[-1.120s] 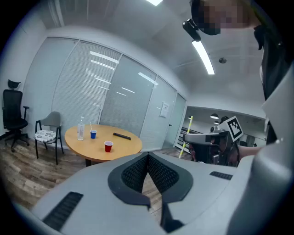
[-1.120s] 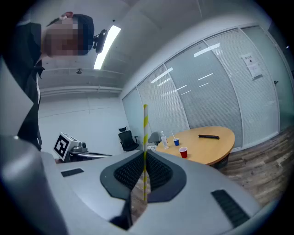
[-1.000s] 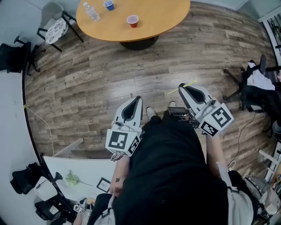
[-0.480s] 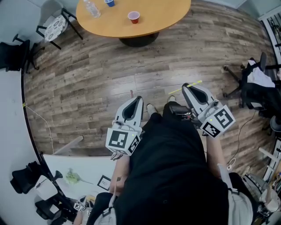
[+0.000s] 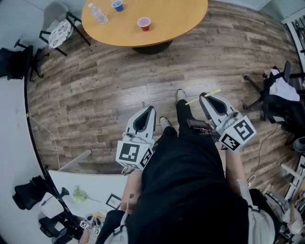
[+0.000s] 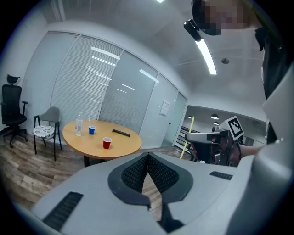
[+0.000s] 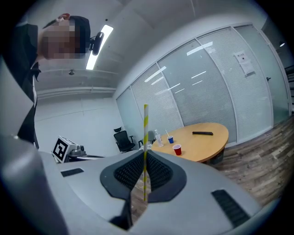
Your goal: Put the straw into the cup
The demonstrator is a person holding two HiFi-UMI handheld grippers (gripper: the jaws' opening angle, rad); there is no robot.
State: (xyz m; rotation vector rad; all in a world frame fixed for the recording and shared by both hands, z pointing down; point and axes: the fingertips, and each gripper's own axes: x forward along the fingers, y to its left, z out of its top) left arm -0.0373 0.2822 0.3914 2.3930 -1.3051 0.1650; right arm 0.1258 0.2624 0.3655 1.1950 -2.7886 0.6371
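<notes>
Right gripper [image 7: 144, 156]: my jaws are pressed onto the straw [image 7: 145, 137], thin and banded yellow and white. It stands upright across the closed tips and sticks out above and below them. In the head view it lies crosswise at the tip, over the wood floor [image 5: 95, 86].

Left gripper [image 6: 148, 156]: my jaws are together, with nothing between them.

Both are held low in front of my body, well apart from the round table [image 5: 167, 21].

On that table:
- red cup [image 5: 143, 23], upright
- blue cup [image 5: 117, 5], near a clear bottle [image 5: 98, 13]
- dark flat item [image 7: 202, 133]
</notes>
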